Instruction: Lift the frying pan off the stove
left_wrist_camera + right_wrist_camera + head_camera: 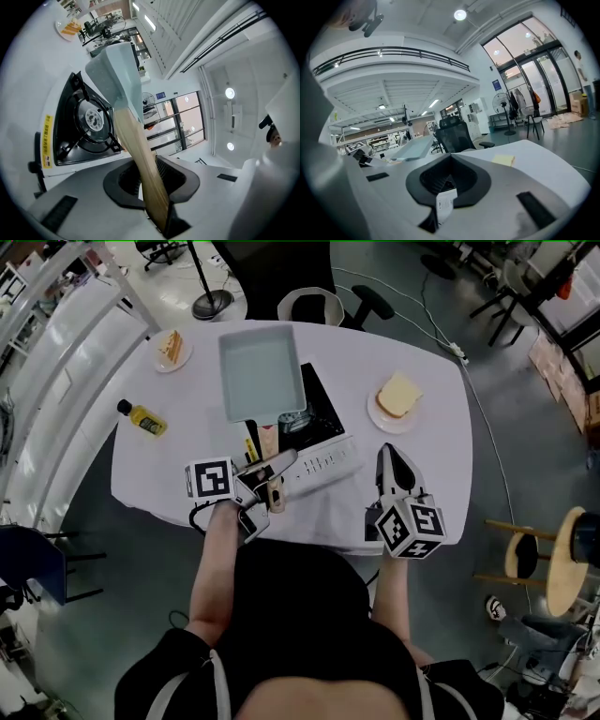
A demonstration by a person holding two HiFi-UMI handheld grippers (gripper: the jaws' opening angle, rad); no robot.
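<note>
Pale grey-blue, rectangular and shallow, the metal frying pan (261, 371) hangs clear of the black gas stove (321, 418). It sits above the stove and is shifted past its left edge, so the round burner (90, 120) lies bare beneath. The pan's long wooden handle (140, 159) runs back over the stove's front edge into the left tongs (279, 468), which stand narrow and clamp the handle near its far end. The right tongs (388, 457) hover to the right of the stove's front, over the white counter (427, 474). Their jaws are together on nothing.

The lift looks as good as done, so the risk now lies in the hold. All the pan's weight hangs far from the grip on a smooth, flat handle, with only one pair of tongs carrying it. If the wrist rolls or the pads slip, the handle could twist between them and the pan could dip on one side. From there it might knock the stove's black pan supports or slide free and drop onto the counter to the stove's left. A quick swing would make such a slip likelier.
</note>
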